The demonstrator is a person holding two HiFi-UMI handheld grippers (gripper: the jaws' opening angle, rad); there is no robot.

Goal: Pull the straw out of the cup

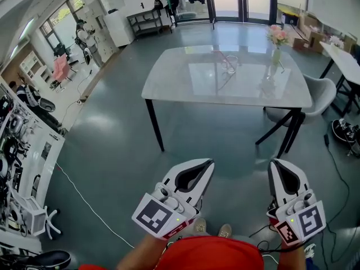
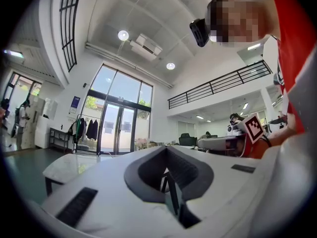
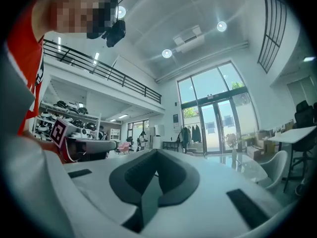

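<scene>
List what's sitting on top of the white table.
On the table: a clear cup with a straw, toward the far edge, and a slim vase of pink flowers to its right. Whether the cup holds any liquid is too small to tell.

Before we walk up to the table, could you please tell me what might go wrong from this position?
1. The vase of flowers stands near the cup on the table; a reaching gripper might knock it over.
2. The cup looks clear and light, so it may tip or lift during the pull unless it is steadied.
3. A white cable lies on the floor beside the person and could catch a foot.
</scene>
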